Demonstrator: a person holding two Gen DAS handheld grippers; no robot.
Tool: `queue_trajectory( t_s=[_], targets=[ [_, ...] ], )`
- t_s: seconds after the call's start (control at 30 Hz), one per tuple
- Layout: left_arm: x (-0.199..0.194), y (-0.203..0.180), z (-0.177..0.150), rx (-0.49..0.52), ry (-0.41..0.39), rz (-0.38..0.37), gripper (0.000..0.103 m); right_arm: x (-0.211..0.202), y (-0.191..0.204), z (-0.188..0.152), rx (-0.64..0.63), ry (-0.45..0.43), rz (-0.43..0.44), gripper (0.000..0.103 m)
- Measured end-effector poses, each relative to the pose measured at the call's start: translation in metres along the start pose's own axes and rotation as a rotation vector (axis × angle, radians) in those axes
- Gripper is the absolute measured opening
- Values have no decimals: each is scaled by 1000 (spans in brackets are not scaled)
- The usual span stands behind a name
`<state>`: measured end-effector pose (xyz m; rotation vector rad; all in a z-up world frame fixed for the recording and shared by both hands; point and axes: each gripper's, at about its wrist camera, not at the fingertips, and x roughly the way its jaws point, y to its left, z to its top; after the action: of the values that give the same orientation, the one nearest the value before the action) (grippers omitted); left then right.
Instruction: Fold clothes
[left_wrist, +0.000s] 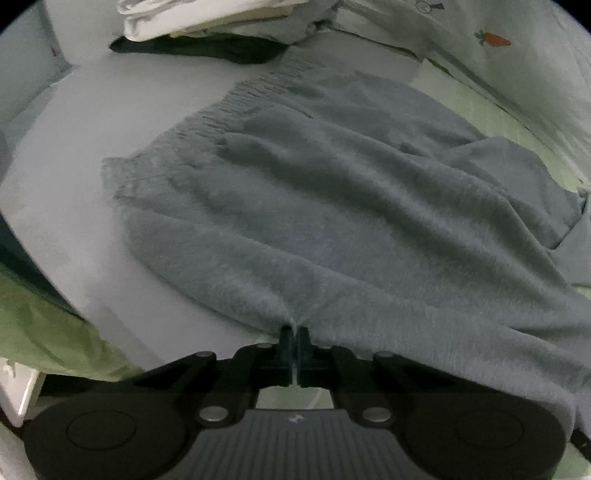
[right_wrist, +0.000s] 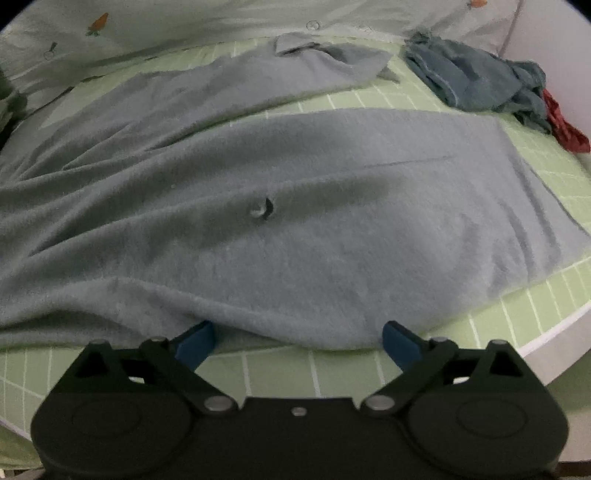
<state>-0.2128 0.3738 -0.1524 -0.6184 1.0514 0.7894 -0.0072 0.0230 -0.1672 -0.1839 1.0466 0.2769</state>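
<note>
On the bed: grey trousers (left_wrist: 332, 206) lay spread flat over the green checked sheet (right_wrist: 535, 295).
Left gripper (left_wrist: 294, 334): fingers pinched together on the trousers' near edge.
Right gripper (right_wrist: 297, 338): fingers apart at the near hem.
Far right: blue clothes (right_wrist: 476, 85).

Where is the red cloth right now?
In the right wrist view, the red cloth lies at the far right edge of the green checked sheet, beside the crumpled blue garment.

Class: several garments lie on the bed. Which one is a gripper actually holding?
The grey trousers: the left gripper pinches their edge; other clothes lie untouched.
</note>
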Motion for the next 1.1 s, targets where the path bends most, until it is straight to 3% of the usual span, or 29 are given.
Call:
queue_trajectory(
  t_s=[0.2, 0.37, 0.43, 0.5, 0.67, 0.73, 0.8, 0.93, 1.1],
  targets=[
    [-22, 13, -8, 9, -21, 59, 1, -11, -3, 10, 3, -68, 28, 98],
    [-13, 29, -13, -72, 43, 64, 3, 10, -1, 8, -23, 21, 45, 99],
    [-21, 25, -10, -62, 13, 57, 10, 9, 1, 6, -60, 19, 50, 99],
    [-27, 21, -6, -59, -17, 60, 32, 8, 2, 5, -98, 30, 68, 99],
    [-39, 6, 6, -71, -88, 34, 45, 9, 1, 4, -142, 51, 104, 101],
    [-42, 0, 8, -67, -117, 8, 54, 9, 1, 4, -155, 56, 116, 102],
    [-42, -7, 11, -45, -130, 5, 70, 8, 0, 3, -162, 59, 121, 102],
    [-28, -9, 14, -21, -103, 60, 70, 6, 4, 1, -169, 69, 119, 102],
    [-19, 25, 26, -84, -97, 88, 74, 1, 15, -5, -165, 89, 113, 102]
  ],
)
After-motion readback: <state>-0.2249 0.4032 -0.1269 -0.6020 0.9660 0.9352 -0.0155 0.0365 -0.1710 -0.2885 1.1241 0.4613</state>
